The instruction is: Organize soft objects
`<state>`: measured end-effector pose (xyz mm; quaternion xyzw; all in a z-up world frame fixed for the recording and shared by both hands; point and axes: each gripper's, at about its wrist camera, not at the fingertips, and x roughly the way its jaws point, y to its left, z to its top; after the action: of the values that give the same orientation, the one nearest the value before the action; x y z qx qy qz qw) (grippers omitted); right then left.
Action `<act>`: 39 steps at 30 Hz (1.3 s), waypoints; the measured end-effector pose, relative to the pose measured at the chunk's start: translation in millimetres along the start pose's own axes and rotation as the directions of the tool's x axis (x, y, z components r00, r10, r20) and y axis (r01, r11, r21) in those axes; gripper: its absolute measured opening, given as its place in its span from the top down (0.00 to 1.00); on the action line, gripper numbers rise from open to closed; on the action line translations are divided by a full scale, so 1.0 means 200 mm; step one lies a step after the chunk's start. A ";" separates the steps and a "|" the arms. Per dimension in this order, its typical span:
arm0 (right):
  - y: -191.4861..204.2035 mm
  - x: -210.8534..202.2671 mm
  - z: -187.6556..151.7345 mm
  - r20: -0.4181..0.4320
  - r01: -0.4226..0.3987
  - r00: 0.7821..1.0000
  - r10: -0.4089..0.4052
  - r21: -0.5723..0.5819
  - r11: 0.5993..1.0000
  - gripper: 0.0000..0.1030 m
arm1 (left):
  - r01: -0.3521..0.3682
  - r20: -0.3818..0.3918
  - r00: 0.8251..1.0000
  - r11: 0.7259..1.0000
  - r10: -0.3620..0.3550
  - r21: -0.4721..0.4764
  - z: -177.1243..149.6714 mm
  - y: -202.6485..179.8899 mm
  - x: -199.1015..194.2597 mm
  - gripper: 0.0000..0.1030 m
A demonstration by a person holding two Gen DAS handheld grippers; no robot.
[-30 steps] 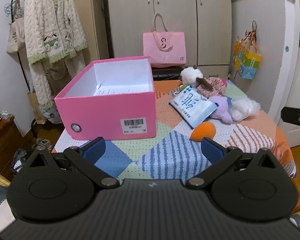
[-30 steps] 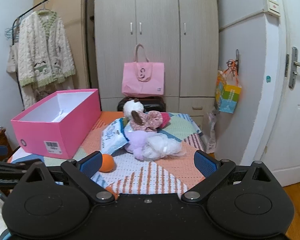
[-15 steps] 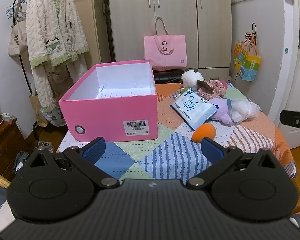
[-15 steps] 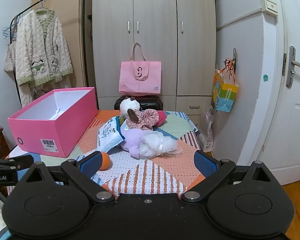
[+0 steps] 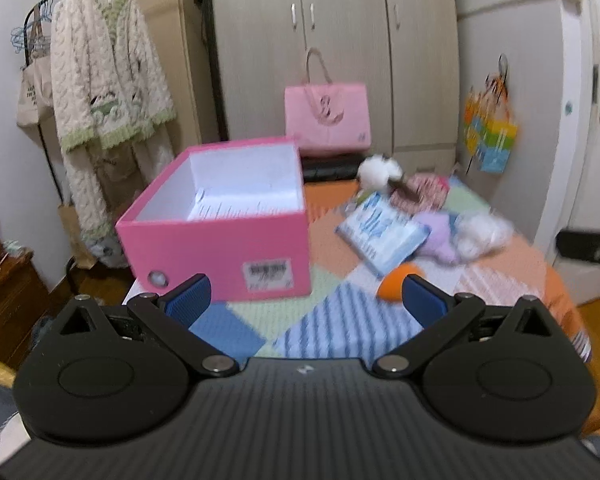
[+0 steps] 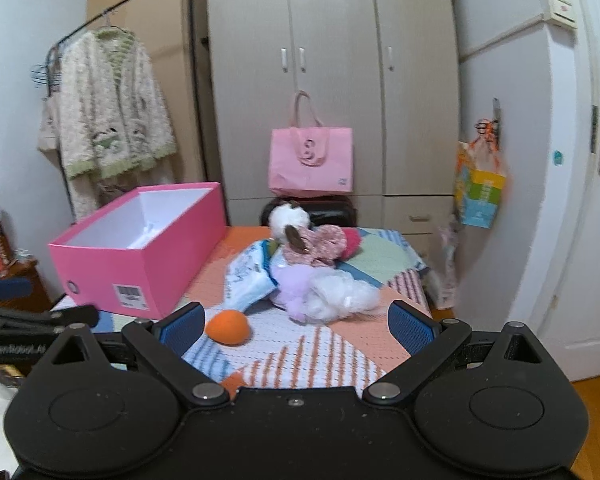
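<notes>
On the surface's left side in the left wrist view, we see the pink box (image 5: pixel 220 236), open-topped; the soft pile sits toward the right edge: tissue pack (image 5: pixel 382 236), purple plush (image 5: pixel 440 236), white fluff (image 5: pixel 482 232), orange ball (image 5: pixel 394 286). Left gripper (image 5: pixel 304 300) jaws wide, empty. In the right wrist view, right gripper (image 6: pixel 296 322) jaws wide, empty; orange ball (image 6: pixel 228 326) near the front edge, white plush (image 6: pixel 290 218) at the far edge.
</notes>
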<state>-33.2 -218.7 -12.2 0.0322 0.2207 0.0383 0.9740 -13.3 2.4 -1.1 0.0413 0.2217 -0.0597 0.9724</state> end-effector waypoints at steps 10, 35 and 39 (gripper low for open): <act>-0.04 0.16 -0.02 0.024 -0.028 0.999 0.030 -0.078 0.997 0.03 | 0.111 0.013 0.994 0.994 -0.111 -0.007 0.04 -0.05 0.14 0.00; -0.38 0.69 -0.13 0.017 -0.115 0.993 0.115 0.045 0.992 0.04 | 0.284 -0.069 0.956 0.959 -0.284 -0.012 -0.08 -0.28 0.71 0.03; -0.42 0.79 -0.13 -0.006 -0.123 0.992 0.124 0.074 0.990 0.04 | 0.265 -0.089 0.960 0.964 -0.265 -0.004 -0.10 -0.31 0.77 0.03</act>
<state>103.0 -286.2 -109.5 0.0812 0.2246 0.0906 0.9668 106.6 -71.6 -89.8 0.0178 0.2680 -0.1883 0.9447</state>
